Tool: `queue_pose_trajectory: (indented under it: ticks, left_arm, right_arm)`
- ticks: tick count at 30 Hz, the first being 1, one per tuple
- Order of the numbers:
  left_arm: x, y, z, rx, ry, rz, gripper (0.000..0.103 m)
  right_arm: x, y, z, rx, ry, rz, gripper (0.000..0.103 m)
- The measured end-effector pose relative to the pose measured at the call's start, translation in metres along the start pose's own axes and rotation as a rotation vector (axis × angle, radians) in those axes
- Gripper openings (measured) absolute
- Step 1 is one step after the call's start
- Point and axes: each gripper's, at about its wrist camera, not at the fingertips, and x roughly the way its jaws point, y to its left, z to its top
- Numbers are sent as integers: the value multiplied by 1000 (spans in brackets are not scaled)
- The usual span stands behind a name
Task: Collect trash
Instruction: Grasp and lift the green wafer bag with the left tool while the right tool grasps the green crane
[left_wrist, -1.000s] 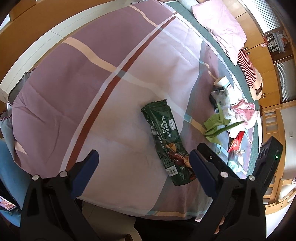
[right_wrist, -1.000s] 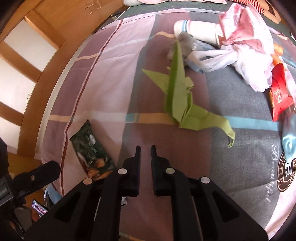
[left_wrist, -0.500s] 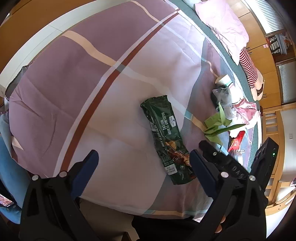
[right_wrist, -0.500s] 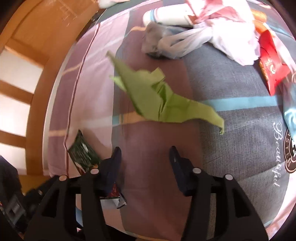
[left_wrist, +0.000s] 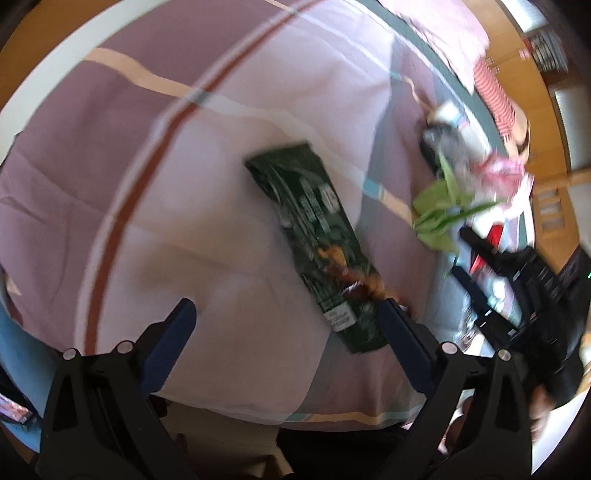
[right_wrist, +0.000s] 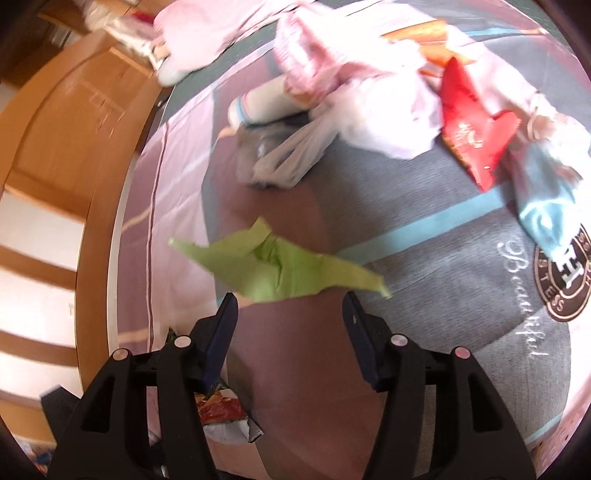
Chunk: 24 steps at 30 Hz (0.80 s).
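I'm seeing the right gripper (right_wrist: 290, 314) hanging over the bedspread (right_wrist: 424, 229) with its jaws apart, having just been opening, nothing clamped; the crumpled green paper (right_wrist: 280, 271) is lying flat just ahead of the fingertips, spanning the gap between them. The left gripper (left_wrist: 284, 314) is also standing wide open and empty, with the dark green wafer wrapper (left_wrist: 317, 251) lying on the bedspread near its front edge, its near end reaching in by the right-hand finger (left_wrist: 402, 332). Red wrapper (right_wrist: 472, 129) and white plastic bag (right_wrist: 291, 155) are sitting farther back, well apart from both.
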Motion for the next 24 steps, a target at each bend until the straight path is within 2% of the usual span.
queue_pose_trajectory:
  ticks: [2, 4, 7, 9, 12, 14, 17, 19, 21, 24]
  left_arm:
    - [11, -13, -3, 60, 11, 20, 98]
    - [15, -23, -6, 115, -19, 67, 97]
    - [15, -34, -9, 187, -73, 106, 77]
    - [14, -34, -8, 196, -85, 85, 50]
    - [12, -25, -3, 155, -81, 51, 31]
    - [11, -19, 0, 122, -78, 33, 27]
    - [11, -16, 3, 94, -69, 13, 29]
    - [13, -17, 1, 102, -60, 3, 39]
    - [14, -23, -2, 137, -56, 7, 57]
    - [19, -39, -10, 217, -40, 41, 74]
  right_arm:
    - [-1, -1, 0, 9, -6, -3, 58]
    - [-1, -1, 1, 7, -2, -8, 58]
    - [1, 0, 0, -5, -3, -21, 58]
    - [1, 1, 1, -15, -10, -33, 58]
    - [1, 3, 2, -33, -22, -45, 58]
    - [1, 4, 2, -39, -24, -47, 58]
    - [3, 4, 2, -40, -19, -45, 58]
    - [4, 3, 2, -37, -16, -45, 58]
    - [4, 3, 2, -34, -17, -46, 58]
    - [2, 2, 3, -29, -26, -48, 58]
